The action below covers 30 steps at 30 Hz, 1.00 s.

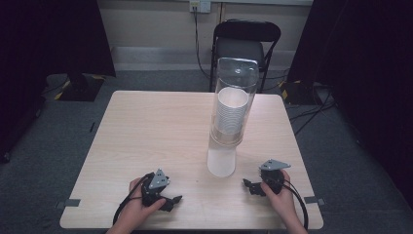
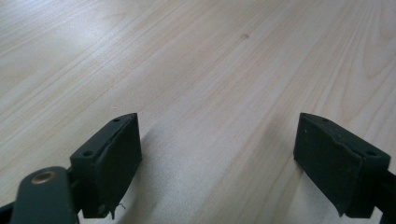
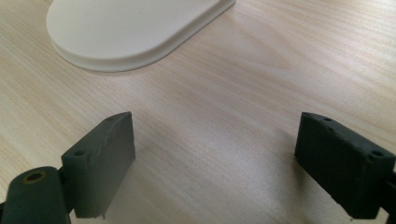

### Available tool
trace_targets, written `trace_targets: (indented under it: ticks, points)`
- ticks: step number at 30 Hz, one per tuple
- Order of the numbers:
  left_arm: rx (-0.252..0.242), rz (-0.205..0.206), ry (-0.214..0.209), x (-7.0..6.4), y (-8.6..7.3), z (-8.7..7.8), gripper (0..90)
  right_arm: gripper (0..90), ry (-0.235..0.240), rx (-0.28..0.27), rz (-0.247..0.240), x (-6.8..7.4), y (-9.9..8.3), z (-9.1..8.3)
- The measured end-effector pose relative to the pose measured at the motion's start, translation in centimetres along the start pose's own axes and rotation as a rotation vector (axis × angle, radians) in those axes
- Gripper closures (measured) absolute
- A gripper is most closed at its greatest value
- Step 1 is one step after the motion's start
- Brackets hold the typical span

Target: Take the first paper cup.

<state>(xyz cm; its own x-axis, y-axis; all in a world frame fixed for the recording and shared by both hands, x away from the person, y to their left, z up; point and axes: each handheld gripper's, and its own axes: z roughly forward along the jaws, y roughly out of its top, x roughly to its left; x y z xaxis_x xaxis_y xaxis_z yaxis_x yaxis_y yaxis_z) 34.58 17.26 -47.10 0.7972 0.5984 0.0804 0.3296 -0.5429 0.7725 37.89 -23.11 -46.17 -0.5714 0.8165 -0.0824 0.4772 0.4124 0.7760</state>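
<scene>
Stood upright near table centre, toward one o'clock: a cup dispenser (image 1: 229, 117), clear tube over a white base (image 1: 221, 163), stacked paper cups (image 1: 231, 113) inside. Looked tall and top-heavy, probably light, rigid, slick plastic; likely to tip if pushed high. Best taken low, at the base, or at a cup rim beneath the tube. Lay close ahead at eleven o'clock in the right gripper view: that base (image 3: 130, 30). Rested at five o'clock: right gripper (image 1: 249, 185), jaws spread, empty. Rested at seven o'clock: left gripper (image 1: 174, 201), jaws likewise spread over bare table (image 2: 196, 70).
</scene>
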Motion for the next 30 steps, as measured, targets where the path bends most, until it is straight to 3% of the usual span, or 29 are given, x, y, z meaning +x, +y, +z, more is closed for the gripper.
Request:
trace_targets:
  ticks: [12,14,16,18,19,20,21,22,25,30]
  points:
    - [-0.001,-0.004,-0.001,0.0,0.0,0.0,14.6,10.7,-0.001,0.004,0.005,0.0,0.1,0.1]
    - [-0.002,-0.005,-0.002,0.0,0.0,0.0,14.6,16.1,0.000,-0.002,0.007,0.1,0.2,0.0]
    - [-0.002,-0.005,-0.002,0.0,0.0,0.0,14.6,15.8,0.000,-0.012,-0.002,0.3,0.4,0.0]
    - [-0.002,-0.003,-0.003,0.0,0.0,0.0,14.5,15.3,0.012,-0.101,-0.009,0.9,1.4,-0.8]
    - [-0.002,-0.003,-0.003,0.0,0.0,0.0,14.5,15.3,0.012,-0.101,-0.009,0.9,1.4,-0.8]
    - [-0.002,-0.004,-0.003,0.0,0.0,0.0,14.5,14.4,0.043,-0.187,0.010,1.5,2.6,-1.4]
    - [-0.007,-0.007,-0.008,0.0,0.0,0.1,14.5,14.4,0.043,-0.187,0.010,1.5,2.6,-1.4]
    - [-0.005,-0.005,-0.003,0.0,0.0,0.0,14.4,14.6,0.064,-0.276,-0.001,2.3,3.9,-1.7]
    - [-0.005,-0.005,-0.003,0.0,0.0,0.0,14.5,14.8,0.066,-0.320,-0.004,3.0,5.1,-1.6]
    - [-0.003,-0.005,-0.003,0.0,0.0,0.0,14.5,14.7,0.108,-0.415,0.036,4.0,7.7,-0.5]
